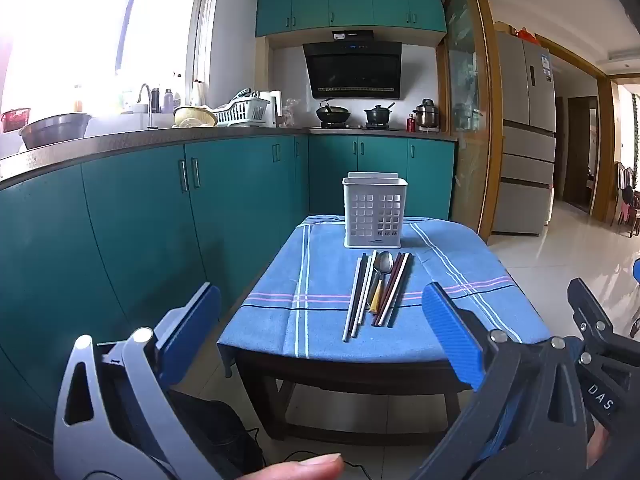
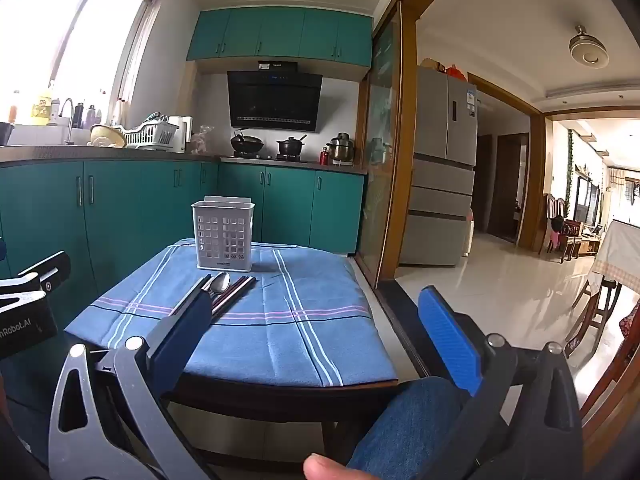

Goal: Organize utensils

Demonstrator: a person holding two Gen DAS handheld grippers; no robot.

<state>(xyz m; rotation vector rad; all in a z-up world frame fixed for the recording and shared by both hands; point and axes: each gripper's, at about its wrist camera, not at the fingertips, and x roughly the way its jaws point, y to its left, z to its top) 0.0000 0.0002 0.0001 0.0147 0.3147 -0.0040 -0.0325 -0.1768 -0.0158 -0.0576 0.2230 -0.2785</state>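
A low dark worktop (image 1: 360, 372), draped in a blue striped cloth (image 1: 328, 320) that hangs over its edges, stands in a kitchen beside teal cupboards (image 1: 132, 220), with open tiled floor (image 2: 500, 280) to its right running toward a fridge (image 2: 444, 168). Bare cloth lies on both sides of the utensils and along the near edge. At the far end stands a white perforated holder (image 1: 375, 213), upright; what is in it I cannot tell, and the small print at its base is too fine to read. Just in front of it, lying lengthwise, are pale chopsticks (image 1: 358, 296), a metal spoon (image 1: 382, 276) with a yellowish handle, and dark chopsticks (image 1: 394, 292), side by side and touching or nearly so. My left gripper (image 1: 320, 312) hovers short of the near edge, its blue fingers (image 1: 450, 328) spread wide, gripping nothing. My right gripper (image 2: 316, 316) is likewise wide apart and empty, its left finger (image 2: 182, 332) overlapping the utensils in view. Beside it, the left unit's casing reads "nRobot.AI".
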